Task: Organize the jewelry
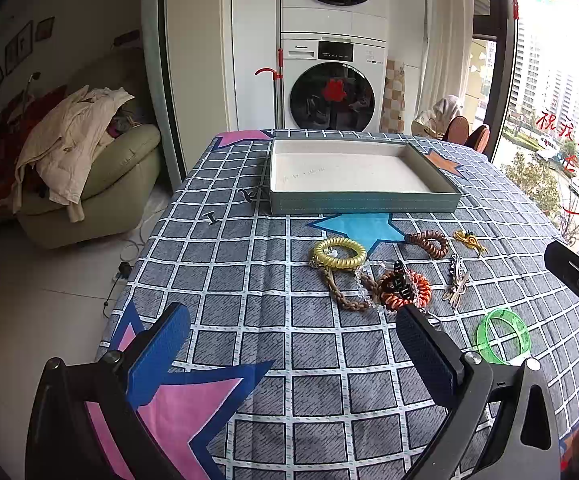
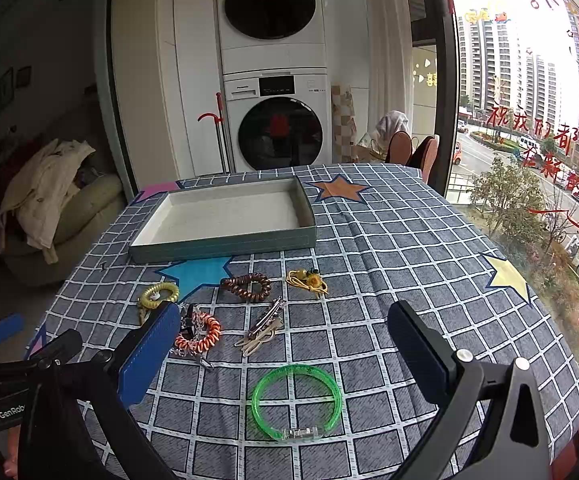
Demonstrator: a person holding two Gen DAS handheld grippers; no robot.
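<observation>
A shallow grey-green tray [image 1: 365, 202] [image 2: 225, 242] with a white lining sits empty at the table's far side. In front of it lie a yellow coil tie [image 1: 339, 253] [image 2: 158, 295], a brown coil tie [image 1: 429, 243] [image 2: 247, 286], an orange coil tie [image 1: 407, 291] [image 2: 199, 334] with a black claw clip, a braided brown chain [image 1: 343, 294], metal hair clips [image 1: 456, 282] [image 2: 265, 326], a yellow charm [image 1: 469, 240] [image 2: 307, 282] and a green bangle [image 1: 503, 338] [image 2: 296, 400]. My left gripper [image 1: 293, 344] is open over bare cloth. My right gripper [image 2: 285, 350] is open above the green bangle.
The table wears a grey checked cloth [image 1: 249, 320] with coloured stars. A beige sofa [image 1: 101, 184] piled with clothes stands left. Stacked washing machines [image 1: 333, 80] are behind, chairs [image 2: 413, 152] at the far edge, and a window [image 2: 529, 120] to the right.
</observation>
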